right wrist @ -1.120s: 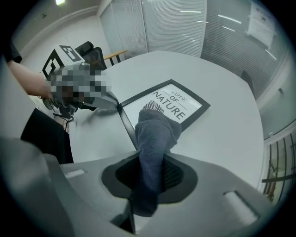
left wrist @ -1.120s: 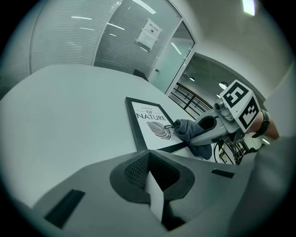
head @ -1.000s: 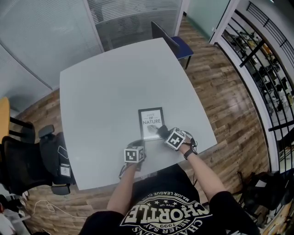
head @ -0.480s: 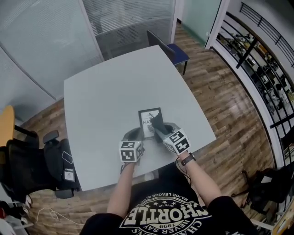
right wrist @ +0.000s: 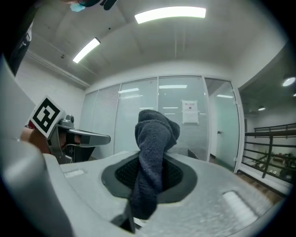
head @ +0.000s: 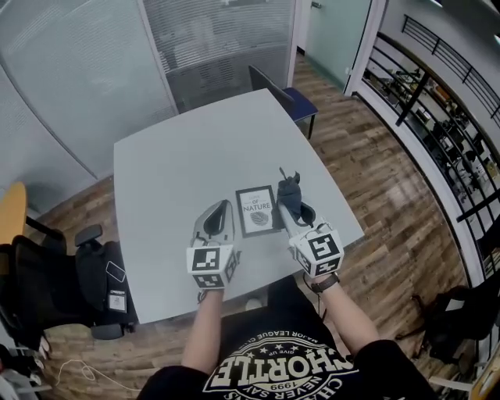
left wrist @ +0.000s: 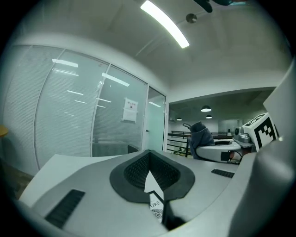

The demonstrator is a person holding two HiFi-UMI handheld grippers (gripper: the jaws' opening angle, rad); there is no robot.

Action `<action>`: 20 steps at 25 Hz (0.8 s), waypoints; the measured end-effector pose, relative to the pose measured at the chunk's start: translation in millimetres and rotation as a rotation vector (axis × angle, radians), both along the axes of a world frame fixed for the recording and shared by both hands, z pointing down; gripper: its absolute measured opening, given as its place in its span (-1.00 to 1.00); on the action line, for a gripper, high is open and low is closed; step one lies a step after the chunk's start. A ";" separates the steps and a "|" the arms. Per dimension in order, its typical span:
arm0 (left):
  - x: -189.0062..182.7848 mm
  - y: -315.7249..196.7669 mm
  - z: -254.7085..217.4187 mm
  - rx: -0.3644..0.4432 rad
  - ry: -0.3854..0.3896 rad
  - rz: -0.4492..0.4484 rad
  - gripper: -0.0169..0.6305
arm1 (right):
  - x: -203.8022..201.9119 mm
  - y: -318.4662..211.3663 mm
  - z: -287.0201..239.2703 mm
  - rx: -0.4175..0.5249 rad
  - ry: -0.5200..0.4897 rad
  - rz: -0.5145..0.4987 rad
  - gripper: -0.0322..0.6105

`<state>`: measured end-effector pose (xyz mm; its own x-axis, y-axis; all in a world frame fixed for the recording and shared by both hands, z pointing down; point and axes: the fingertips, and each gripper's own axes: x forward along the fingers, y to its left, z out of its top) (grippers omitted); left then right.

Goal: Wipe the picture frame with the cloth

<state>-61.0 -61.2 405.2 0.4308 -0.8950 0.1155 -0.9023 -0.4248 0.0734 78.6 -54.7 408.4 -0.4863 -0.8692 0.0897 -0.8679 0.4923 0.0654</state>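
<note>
Cloth (right wrist: 150, 152) stands clamped in right gripper (right wrist: 149, 180); head view shows picture frame (head: 258, 210).

Bright, even ceiling strip lights (right wrist: 169, 14); gripper views fisheye-warped, dark vignetted corners, nearest tongs surfaces blurred.

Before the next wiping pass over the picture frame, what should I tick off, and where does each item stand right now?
1. Cloth gripped by the right claw: ok, jaws shut on it, its end poking past the tips.
2. Picture frame lying flat on the table: ok.
3. Left claw free: ok, jaws together, nothing between them.
4. Cloth touching the picture frame: not ok, it is held in the air, pointing across the room.
5. Left claw steadying the picture frame: not ok, it hovers beside it.
6. Picture frame wiped clean: cannot tell.
</note>
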 end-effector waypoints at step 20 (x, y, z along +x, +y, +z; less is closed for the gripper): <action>-9.5 30.5 18.8 -0.037 0.038 0.014 -0.93 | -4.8 22.5 -2.4 0.027 -0.043 0.092 -0.66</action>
